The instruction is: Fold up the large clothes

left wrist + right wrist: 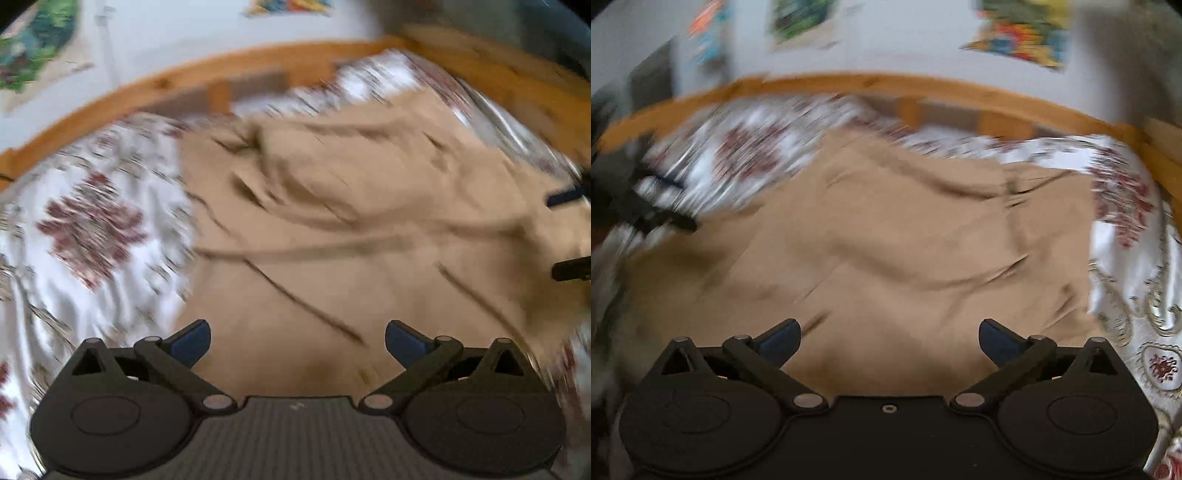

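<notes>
Tan garment (369, 221) spread beneath both empty grippers

The garment (369, 229) is plain tan. The bedspread (92, 229) is white with dark red floral medallions and, in the right wrist view, gold scrollwork. The bed frame (886, 85) is honey-coloured wood. Each tool has black arms and blue fingertips (192, 341).

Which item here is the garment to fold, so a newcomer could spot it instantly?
Start at the wooden bed frame against the white wall. Inside it lies a white bedspread with dark red flower patterns. Spread over its middle is the plain tan cloth garment, creased and without any print, the only unpatterned fabric on the bed.
</notes>
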The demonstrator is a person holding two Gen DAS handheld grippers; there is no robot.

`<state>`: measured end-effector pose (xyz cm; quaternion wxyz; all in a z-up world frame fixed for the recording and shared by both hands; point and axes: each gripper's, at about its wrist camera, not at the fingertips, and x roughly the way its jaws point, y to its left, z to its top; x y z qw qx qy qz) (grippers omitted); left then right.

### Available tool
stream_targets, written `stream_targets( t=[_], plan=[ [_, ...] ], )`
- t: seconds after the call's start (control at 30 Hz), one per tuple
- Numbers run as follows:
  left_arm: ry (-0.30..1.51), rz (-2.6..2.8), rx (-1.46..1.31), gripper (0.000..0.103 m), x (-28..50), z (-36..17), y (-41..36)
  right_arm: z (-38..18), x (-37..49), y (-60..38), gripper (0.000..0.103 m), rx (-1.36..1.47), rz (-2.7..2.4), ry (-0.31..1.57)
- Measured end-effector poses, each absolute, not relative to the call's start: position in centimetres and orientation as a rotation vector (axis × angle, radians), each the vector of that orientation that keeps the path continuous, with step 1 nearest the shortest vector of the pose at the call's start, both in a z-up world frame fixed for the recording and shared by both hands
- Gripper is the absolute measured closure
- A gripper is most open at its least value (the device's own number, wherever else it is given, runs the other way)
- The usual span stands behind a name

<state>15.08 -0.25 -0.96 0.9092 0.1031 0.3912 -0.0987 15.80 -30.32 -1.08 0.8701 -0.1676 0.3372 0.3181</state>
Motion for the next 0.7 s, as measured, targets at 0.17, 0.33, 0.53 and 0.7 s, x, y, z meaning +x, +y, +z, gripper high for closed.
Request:
stream_targets(
  t=[0.17,0.33,0.53,0.7],
  plan=[
    [0.834,-0.324,0.306,0.001,12.1,-3.3,-3.0,-4.0,11.3,-27.3,0.001,-0.609,0.742,0.767],
    [0.834,-0.374,0.457,0.001,10.3,-5.6,-5.5,-6.0,11.0,-26.4,0.001,-0.688,0.663,0.787],
    [0.758,-0.463,0.512,0.001,8.4,-5.4,-5.9,-5.5,10.7,-26.3,0.001,-0.676,0.634,0.665],
    [0.702,-0.450,0.534,0.001,7.9,-4.9,-6.5,-1.9,11.0,-28.0,0.001,-0.445,0.558,0.424]
  ],
)
